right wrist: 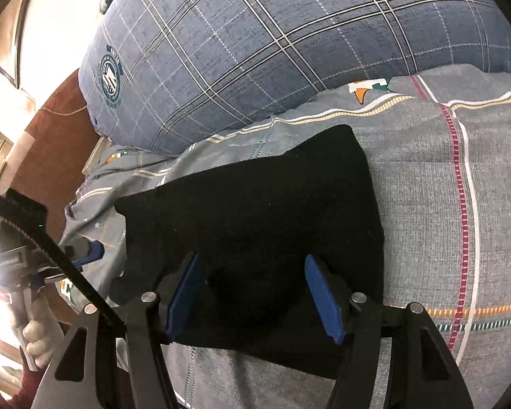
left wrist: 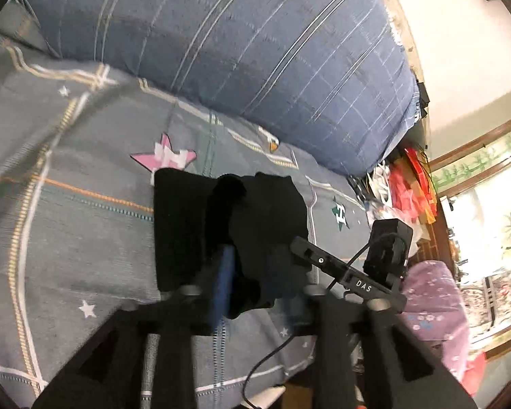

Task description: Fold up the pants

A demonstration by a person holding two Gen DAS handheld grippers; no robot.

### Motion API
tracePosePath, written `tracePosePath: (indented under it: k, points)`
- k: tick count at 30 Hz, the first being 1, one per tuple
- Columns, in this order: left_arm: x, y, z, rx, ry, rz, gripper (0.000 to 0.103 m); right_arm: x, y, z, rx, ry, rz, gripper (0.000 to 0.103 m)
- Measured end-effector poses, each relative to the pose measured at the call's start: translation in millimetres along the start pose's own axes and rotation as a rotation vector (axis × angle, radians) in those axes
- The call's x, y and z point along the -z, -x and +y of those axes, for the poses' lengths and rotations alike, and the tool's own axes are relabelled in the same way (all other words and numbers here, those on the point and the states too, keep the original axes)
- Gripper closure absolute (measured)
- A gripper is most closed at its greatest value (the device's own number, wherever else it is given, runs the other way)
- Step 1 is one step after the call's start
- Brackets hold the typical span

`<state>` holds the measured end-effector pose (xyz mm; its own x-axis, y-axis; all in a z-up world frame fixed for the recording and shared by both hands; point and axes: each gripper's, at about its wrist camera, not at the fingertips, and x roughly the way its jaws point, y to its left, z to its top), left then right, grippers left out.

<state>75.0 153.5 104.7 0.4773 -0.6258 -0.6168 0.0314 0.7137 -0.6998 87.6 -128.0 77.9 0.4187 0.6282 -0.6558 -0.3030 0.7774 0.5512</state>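
Observation:
The black pants (right wrist: 255, 211) lie folded into a compact rectangle on the grey patterned bedsheet (right wrist: 443, 204). In the left wrist view the pants (left wrist: 187, 231) have a bunched flap (left wrist: 265, 238) raised near my left gripper (left wrist: 255, 286). One blue pad (left wrist: 223, 286) shows beside the dark cloth; the other is hidden by it. My right gripper (right wrist: 255, 293) is open, its blue pads (right wrist: 184, 293) spread over the near edge of the pants. The right gripper also shows in the left wrist view (left wrist: 368, 266).
A large blue plaid duvet roll (right wrist: 272, 51) lies behind the pants along the far side of the bed. Colourful bags and clutter (left wrist: 405, 187) and a purple floral cloth (left wrist: 432, 300) sit past the bed's right edge. A hand (right wrist: 34, 337) holds the left gripper's handle.

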Motion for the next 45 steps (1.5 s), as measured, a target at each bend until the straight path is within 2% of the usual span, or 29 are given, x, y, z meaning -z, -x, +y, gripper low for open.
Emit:
tracePosePath:
  k: [1, 4, 7, 8, 9, 10, 11, 13, 17, 20, 24, 26, 29, 31, 32, 34, 36, 38, 41, 42, 45]
  points:
    - [3, 1, -2, -0.004, -0.009, -0.019, 0.049, 0, 0, 0, 0.001, 0.002, 0.001, 0.035]
    - [8, -2, -6, -0.004, -0.032, -0.06, 0.038, 0, 0, 0, 0.004, 0.0, 0.001, 0.034]
    - [10, -26, -20, -0.05, -0.085, -0.051, 0.036, 0, 0, 2, 0.013, 0.007, -0.001, 0.032]
    - [14, -42, -25, -0.051, -0.111, -0.01, 0.036, 0, 0, 3, 0.017, 0.011, -0.002, 0.032]
    - [15, -54, -27, -0.045, -0.126, 0.034, 0.053, 0, 1, 4, 0.021, 0.015, -0.002, 0.032]
    - [18, -65, -29, -0.047, -0.141, 0.079, 0.092, 0, 2, 5, 0.023, 0.015, -0.004, 0.032]
    - [22, -75, -30, -0.065, -0.152, 0.128, 0.097, 0, 4, 6, 0.024, 0.013, -0.009, 0.032]
    - [25, -81, -27, -0.073, -0.148, 0.148, 0.097, -2, 18, 6, 0.016, 0.0, -0.049, 0.032]
    - [7, -61, -13, -0.072, -0.092, 0.106, 0.097, -6, 56, 3, 0.015, -0.011, -0.142, 0.032]
    - [-17, -38, -3, -0.109, -0.077, 0.042, 0.097, -7, 76, -3, 0.023, -0.035, -0.174, 0.032]
    - [-33, -28, 10, -0.238, -0.109, 0.003, 0.097, -3, 82, -13, 0.024, -0.081, -0.17, 0.032]
    - [-29, -41, 24, -0.296, -0.11, 0.054, 0.095, 0, 77, -16, 0.031, -0.087, -0.155, 0.032]
    - [-15, -57, 34, -0.328, -0.131, 0.104, 0.09, 3, 65, -14, 0.026, -0.091, -0.128, 0.032]
    - [-14, -50, 36, -0.303, -0.121, 0.085, 0.09, 2, 57, -9, 0.021, -0.076, -0.116, 0.032]
    - [-17, -44, 35, -0.272, -0.083, 0.079, 0.089, 2, 54, -5, 0.02, -0.067, -0.114, 0.032]
    - [-23, -27, 33, -0.258, -0.051, 0.044, 0.088, 1, 48, 2, 0.024, -0.041, -0.106, 0.032]
    - [-29, -4, 26, -0.3, -0.047, -0.035, 0.088, 2, 42, 8, 0.028, -0.016, -0.098, 0.032]
    - [-35, 19, 15, -0.299, -0.037, -0.123, 0.087, 3, 40, 15, 0.038, 0.009, -0.106, 0.032]
    - [-45, 27, 3, -0.209, -0.016, -0.199, 0.067, 6, 39, 28, 0.06, 0.07, -0.131, 0.032]
    - [-49, 20, 1, -0.199, -0.017, -0.193, 0.059, 6, 38, 32, 0.065, 0.085, -0.136, 0.032]
    - [-63, -29, 1, -0.209, -0.013, -0.113, 0.059, 3, 28, 40, 0.059, 0.117, -0.128, 0.03]
